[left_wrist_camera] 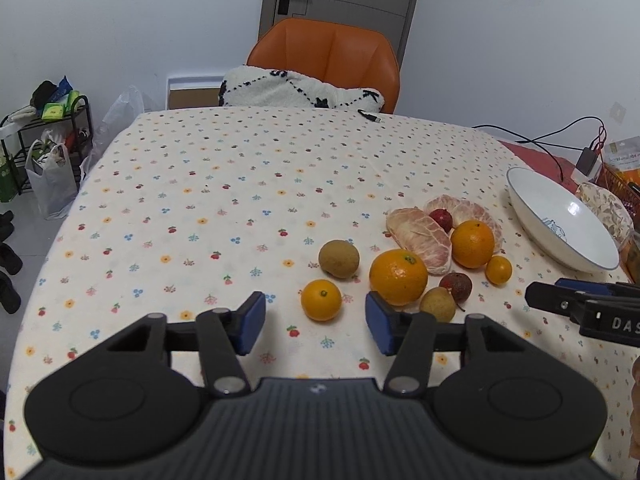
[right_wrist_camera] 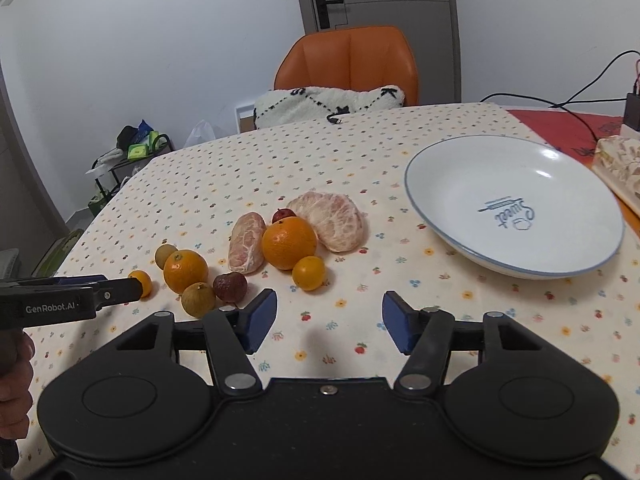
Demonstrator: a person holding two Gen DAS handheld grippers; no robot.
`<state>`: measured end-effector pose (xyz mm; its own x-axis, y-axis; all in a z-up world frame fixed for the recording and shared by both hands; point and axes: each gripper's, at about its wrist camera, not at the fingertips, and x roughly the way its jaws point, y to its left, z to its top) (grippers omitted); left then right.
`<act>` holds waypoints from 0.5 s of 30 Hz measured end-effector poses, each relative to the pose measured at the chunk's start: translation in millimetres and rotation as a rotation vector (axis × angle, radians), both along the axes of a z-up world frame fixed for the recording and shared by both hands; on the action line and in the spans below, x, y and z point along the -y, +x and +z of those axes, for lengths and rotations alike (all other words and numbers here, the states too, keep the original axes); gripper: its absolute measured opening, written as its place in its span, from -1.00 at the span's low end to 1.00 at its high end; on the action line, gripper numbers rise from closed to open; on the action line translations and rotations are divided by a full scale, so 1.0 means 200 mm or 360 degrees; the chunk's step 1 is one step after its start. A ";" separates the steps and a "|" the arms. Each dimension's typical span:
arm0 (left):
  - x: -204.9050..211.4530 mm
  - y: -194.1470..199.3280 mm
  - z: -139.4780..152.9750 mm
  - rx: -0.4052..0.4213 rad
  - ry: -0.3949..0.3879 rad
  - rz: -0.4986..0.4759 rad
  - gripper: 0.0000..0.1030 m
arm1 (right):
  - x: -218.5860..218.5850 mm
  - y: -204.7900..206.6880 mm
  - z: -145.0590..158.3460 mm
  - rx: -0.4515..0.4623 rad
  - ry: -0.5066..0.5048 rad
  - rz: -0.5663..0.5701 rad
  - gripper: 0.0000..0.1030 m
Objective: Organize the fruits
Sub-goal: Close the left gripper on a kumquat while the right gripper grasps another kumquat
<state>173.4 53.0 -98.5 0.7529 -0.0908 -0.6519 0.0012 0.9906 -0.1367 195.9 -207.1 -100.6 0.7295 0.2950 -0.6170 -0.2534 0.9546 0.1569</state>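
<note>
A cluster of fruit lies on the flowered tablecloth. A small orange (left_wrist_camera: 321, 300) sits between the fingertips of my left gripper (left_wrist_camera: 314, 314), with a gap on each side; the gripper is open. Right of it are a big orange (left_wrist_camera: 398, 277), a brown longan (left_wrist_camera: 438, 305) and a red lychee (left_wrist_camera: 456, 286). Another brown fruit (left_wrist_camera: 339, 258) lies behind. My right gripper (right_wrist_camera: 329, 312) is open over bare cloth, just short of a small orange (right_wrist_camera: 308, 273), an orange (right_wrist_camera: 289, 242) and two peeled pomelo pieces (right_wrist_camera: 247, 248) (right_wrist_camera: 334, 220). The white bowl (right_wrist_camera: 512, 184) is empty.
An orange chair (left_wrist_camera: 328, 52) with a white cushion stands at the far edge. Cables and a black adapter (right_wrist_camera: 632, 110) lie at the back right beside a patterned box (right_wrist_camera: 618, 164). A rack with bags (left_wrist_camera: 44, 152) stands on the floor at left.
</note>
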 end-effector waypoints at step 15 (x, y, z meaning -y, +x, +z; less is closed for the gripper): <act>0.01 0.02 0.04 0.0017 -0.0078 0.0048 -0.57 | -0.08 0.16 -0.08 -0.0019 0.0008 0.0046 -0.19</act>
<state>176.8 51.9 -89.5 0.7625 -0.0998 -0.6393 -0.0266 0.9824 -0.1851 228.9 -190.9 -116.7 0.7133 0.3190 -0.6241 -0.2791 0.9461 0.1646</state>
